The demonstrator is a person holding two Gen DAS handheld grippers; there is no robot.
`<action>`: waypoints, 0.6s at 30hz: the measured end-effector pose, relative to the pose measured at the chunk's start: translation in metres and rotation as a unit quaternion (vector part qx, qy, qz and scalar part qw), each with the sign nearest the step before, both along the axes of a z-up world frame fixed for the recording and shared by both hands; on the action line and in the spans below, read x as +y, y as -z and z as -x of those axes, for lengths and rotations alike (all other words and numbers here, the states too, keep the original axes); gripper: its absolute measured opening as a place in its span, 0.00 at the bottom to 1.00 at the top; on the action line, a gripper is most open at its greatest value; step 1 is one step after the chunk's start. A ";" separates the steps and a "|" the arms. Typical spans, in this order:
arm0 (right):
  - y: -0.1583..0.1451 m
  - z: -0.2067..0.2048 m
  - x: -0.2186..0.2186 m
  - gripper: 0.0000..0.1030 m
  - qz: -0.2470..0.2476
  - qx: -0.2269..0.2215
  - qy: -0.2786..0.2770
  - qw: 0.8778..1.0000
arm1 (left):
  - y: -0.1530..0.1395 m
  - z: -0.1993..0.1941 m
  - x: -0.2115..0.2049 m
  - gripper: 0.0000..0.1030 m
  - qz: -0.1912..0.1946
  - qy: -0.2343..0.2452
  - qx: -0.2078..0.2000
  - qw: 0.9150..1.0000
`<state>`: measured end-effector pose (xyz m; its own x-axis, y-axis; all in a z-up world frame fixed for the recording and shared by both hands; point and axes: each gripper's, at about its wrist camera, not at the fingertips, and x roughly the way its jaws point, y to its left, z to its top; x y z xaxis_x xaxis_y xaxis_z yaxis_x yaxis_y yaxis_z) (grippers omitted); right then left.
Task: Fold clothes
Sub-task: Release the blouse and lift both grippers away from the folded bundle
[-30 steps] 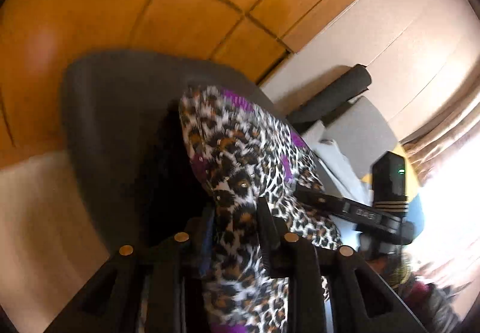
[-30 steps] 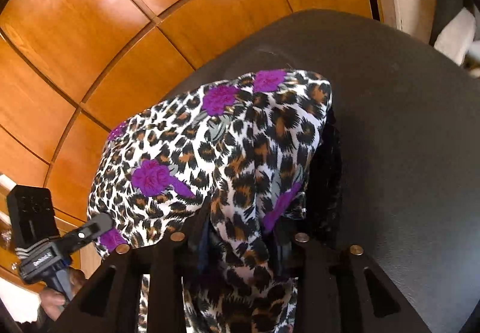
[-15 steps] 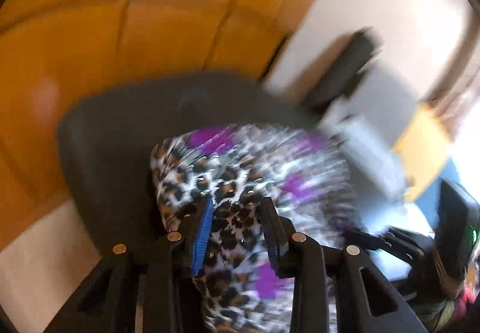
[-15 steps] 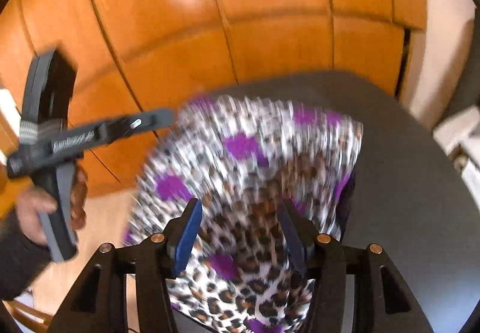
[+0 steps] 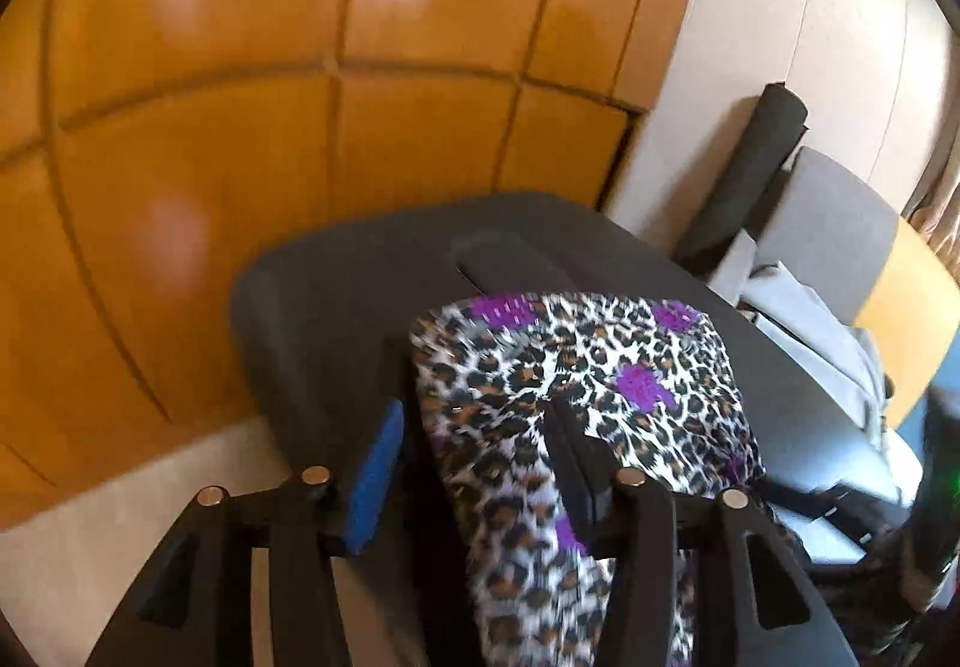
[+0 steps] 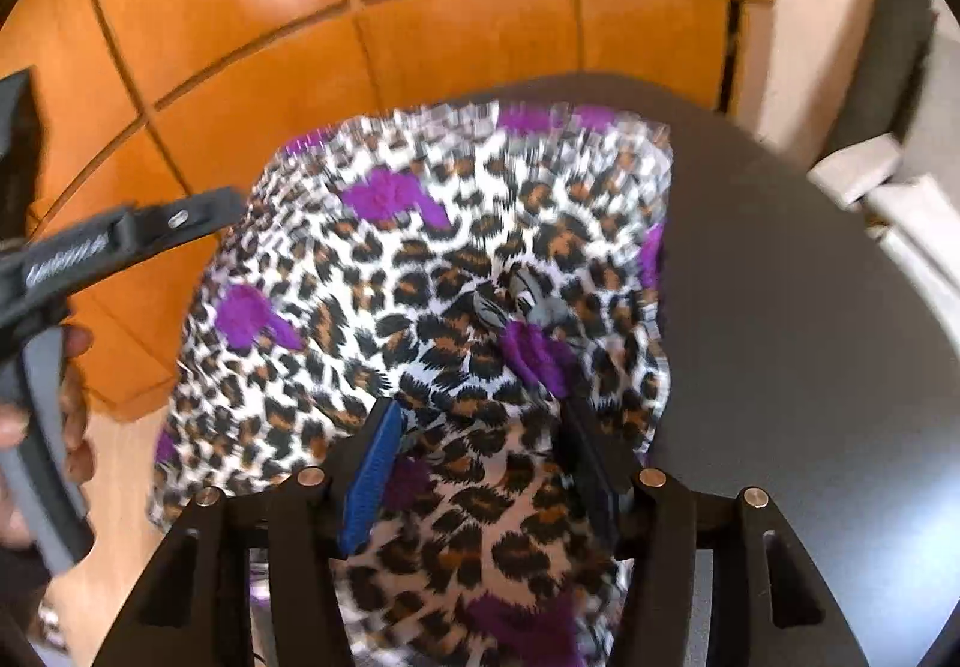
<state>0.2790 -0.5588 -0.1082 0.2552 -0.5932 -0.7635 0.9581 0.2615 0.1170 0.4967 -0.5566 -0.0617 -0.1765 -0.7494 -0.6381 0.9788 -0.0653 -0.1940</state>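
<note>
A leopard-print garment with purple flowers (image 5: 576,367) lies on a dark grey round table (image 5: 336,283). It also fills the middle of the right wrist view (image 6: 432,271). My left gripper (image 5: 474,427) is open, its jaws wide apart over the garment's near left edge. My right gripper (image 6: 480,427) is open too, with the cloth lying loose between its jaws. The left gripper's body (image 6: 120,235) shows at the left of the right wrist view, held by a hand.
Orange wooden panels (image 5: 240,66) stand behind the table. A rolled dark mat (image 5: 750,169), grey and white cushions (image 5: 828,223) and a yellow surface (image 5: 906,301) lie to the right. The table's bare right half (image 6: 780,307) is beside the garment.
Both grippers have opened and let go of the garment. It has dropped onto the table and spread flatter. Both views have swung upward and to the side.
</note>
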 end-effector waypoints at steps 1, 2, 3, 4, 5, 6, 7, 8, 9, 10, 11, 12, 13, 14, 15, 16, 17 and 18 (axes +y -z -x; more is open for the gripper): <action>-0.011 -0.001 0.006 0.59 0.013 0.006 0.009 1.000 | -0.009 -0.001 0.012 0.49 0.009 -0.011 -0.006 1.000; -0.023 -0.003 0.014 0.65 0.027 0.012 0.018 0.999 | -0.018 -0.002 0.024 0.49 0.012 -0.025 -0.018 0.999; -0.034 -0.008 0.022 0.76 0.041 0.021 0.028 0.999 | -0.023 -0.004 0.034 0.49 0.012 -0.035 -0.029 0.999; -0.045 -0.015 0.029 0.83 0.053 0.034 0.040 0.997 | -0.028 0.000 0.041 0.49 0.008 -0.044 -0.041 0.998; -0.056 -0.019 0.036 0.97 0.063 0.040 0.048 0.996 | -0.033 0.004 0.048 0.49 0.004 -0.052 -0.052 0.997; -0.066 -0.020 0.042 1.00 0.072 0.040 0.053 0.995 | -0.039 0.004 0.057 0.49 0.007 -0.055 -0.053 0.997; -0.075 -0.023 0.049 1.00 0.081 0.038 0.057 0.994 | -0.046 0.006 0.065 0.49 0.014 -0.063 -0.054 0.996; -0.082 -0.028 0.057 1.00 0.090 0.039 0.062 0.993 | -0.053 0.007 0.074 0.49 0.021 -0.070 -0.057 0.996; -0.090 -0.028 0.070 1.00 0.097 0.047 0.072 0.992 | -0.057 0.007 0.083 0.49 0.023 -0.076 -0.062 0.995; -0.097 -0.027 0.083 1.00 0.100 0.058 0.086 0.990 | -0.061 0.007 0.092 0.49 0.023 -0.082 -0.067 0.994; -0.100 -0.030 0.092 1.00 0.097 0.069 0.101 0.988 | -0.065 0.006 0.098 0.48 0.017 -0.085 -0.074 0.994; -0.102 -0.032 0.099 1.00 0.090 0.072 0.107 0.987 | -0.067 0.006 0.102 0.46 0.014 -0.080 -0.079 0.994; -0.103 -0.034 0.104 1.00 0.086 0.070 0.105 0.988 | -0.068 0.005 0.105 0.40 0.014 -0.071 -0.078 0.994; -0.103 -0.038 0.106 1.00 0.085 0.068 0.099 0.989 | -0.069 0.004 0.108 0.36 0.015 -0.062 -0.077 0.995; -0.102 -0.041 0.108 1.00 0.083 0.065 0.094 0.990 | -0.070 0.003 0.112 0.34 0.015 -0.054 -0.076 0.996; -0.103 -0.044 0.111 1.00 0.081 0.064 0.089 0.991 | -0.073 0.000 0.114 0.31 0.015 -0.052 -0.074 0.996; -0.103 -0.047 0.115 1.00 0.081 0.065 0.084 0.991 | -0.076 -0.004 0.117 0.30 0.016 -0.054 -0.075 0.996; -0.103 -0.048 0.119 1.00 0.081 0.065 0.081 0.991 | -0.078 -0.007 0.120 0.30 0.018 -0.059 -0.080 0.995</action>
